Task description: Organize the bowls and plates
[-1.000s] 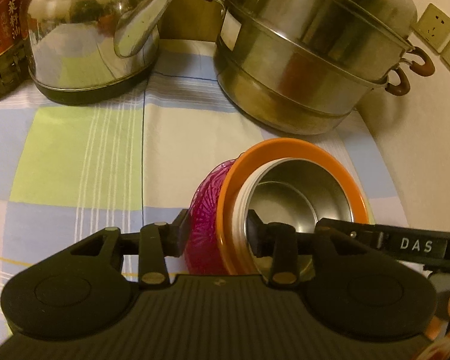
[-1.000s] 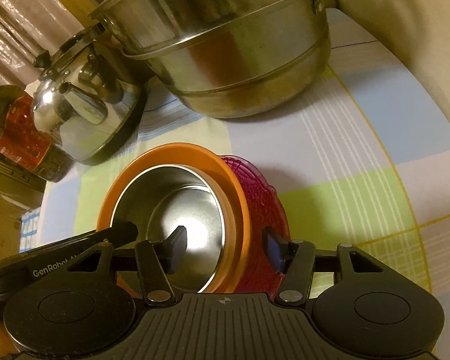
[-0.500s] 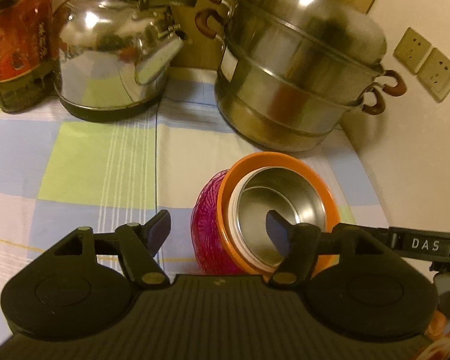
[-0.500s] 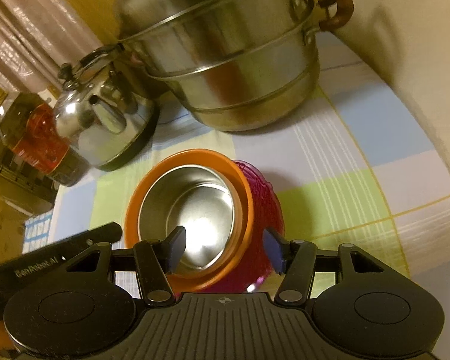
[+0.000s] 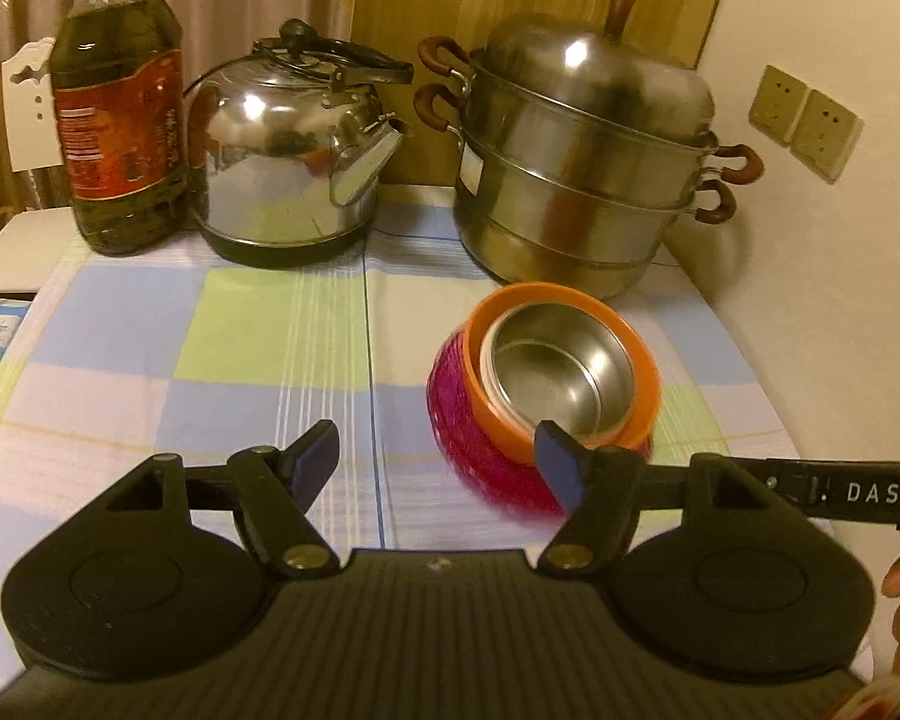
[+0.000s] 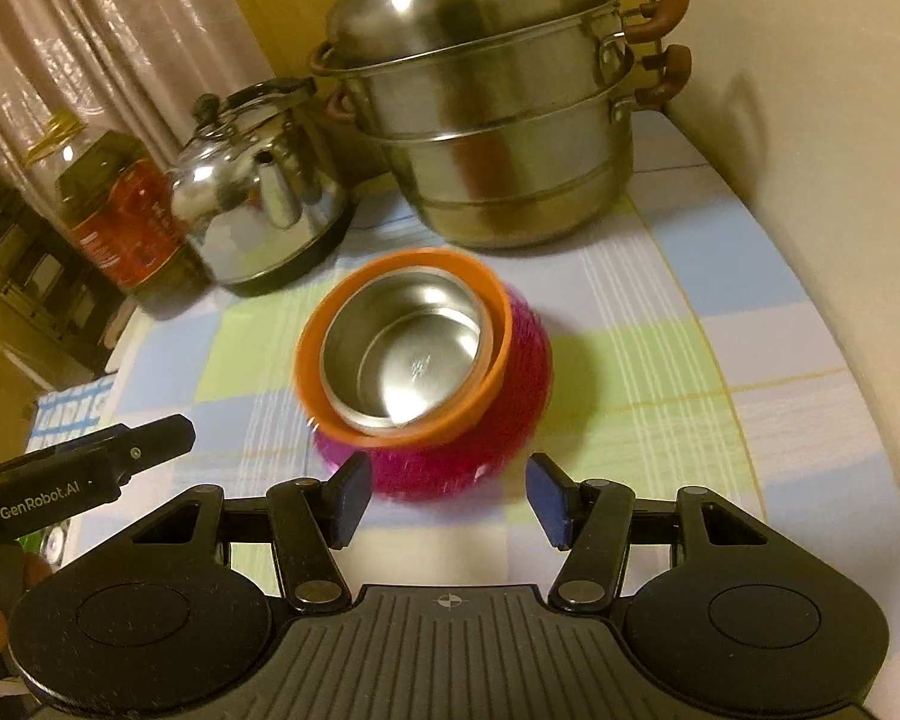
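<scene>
Steel bowl (image 6: 405, 354) inside orange bowl (image 6: 486, 387)

Bare checked tablecloth (image 5: 258, 360) lies open near and left. Far off, a steel steamer pot (image 5: 576, 174), steel kettle (image 5: 288, 174) and oil bottle (image 5: 120, 132) block; nested bowl stack (image 5: 546, 384) sits right.

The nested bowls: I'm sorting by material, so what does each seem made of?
Inner bowl: polished steel, mirror glare. Orange bowl: likely plastic, matte, opaque. Magenta bowl: probably translucent plastic or glass, patterned surface; motion blur leaves it open.
</scene>
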Action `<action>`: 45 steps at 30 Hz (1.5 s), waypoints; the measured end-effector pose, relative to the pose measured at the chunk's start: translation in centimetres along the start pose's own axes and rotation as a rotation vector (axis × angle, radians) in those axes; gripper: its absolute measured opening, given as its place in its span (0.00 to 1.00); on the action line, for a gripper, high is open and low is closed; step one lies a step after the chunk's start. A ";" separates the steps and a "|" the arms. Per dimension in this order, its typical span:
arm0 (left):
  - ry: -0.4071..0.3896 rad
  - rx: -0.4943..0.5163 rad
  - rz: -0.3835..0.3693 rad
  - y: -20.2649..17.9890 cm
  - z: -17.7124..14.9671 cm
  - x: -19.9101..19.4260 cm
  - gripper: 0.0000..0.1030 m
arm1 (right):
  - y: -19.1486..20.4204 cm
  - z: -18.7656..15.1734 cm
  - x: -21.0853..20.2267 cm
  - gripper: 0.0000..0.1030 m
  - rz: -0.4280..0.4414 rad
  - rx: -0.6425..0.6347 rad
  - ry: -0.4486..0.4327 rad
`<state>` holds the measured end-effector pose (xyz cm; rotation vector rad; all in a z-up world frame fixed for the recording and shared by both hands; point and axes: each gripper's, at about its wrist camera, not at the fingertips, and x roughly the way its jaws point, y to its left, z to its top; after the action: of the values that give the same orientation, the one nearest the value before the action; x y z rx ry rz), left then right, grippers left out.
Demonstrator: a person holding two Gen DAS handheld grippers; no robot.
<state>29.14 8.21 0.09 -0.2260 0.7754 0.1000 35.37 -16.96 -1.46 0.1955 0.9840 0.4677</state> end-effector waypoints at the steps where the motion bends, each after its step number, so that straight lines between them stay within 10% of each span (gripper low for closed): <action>1: -0.006 0.000 0.000 -0.1 -0.6 -0.7 0.67 | 0.0 -0.6 -0.5 0.55 -0.002 0.000 -0.005; 45: -0.045 0.005 0.067 -4.1 -16.0 -17.9 0.75 | 4.7 -20.0 -15.6 0.55 -0.143 -0.156 -0.133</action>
<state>6.21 0.31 2.30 -0.1923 0.7389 0.1664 10.03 -21.03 1.06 0.0156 0.8213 0.3934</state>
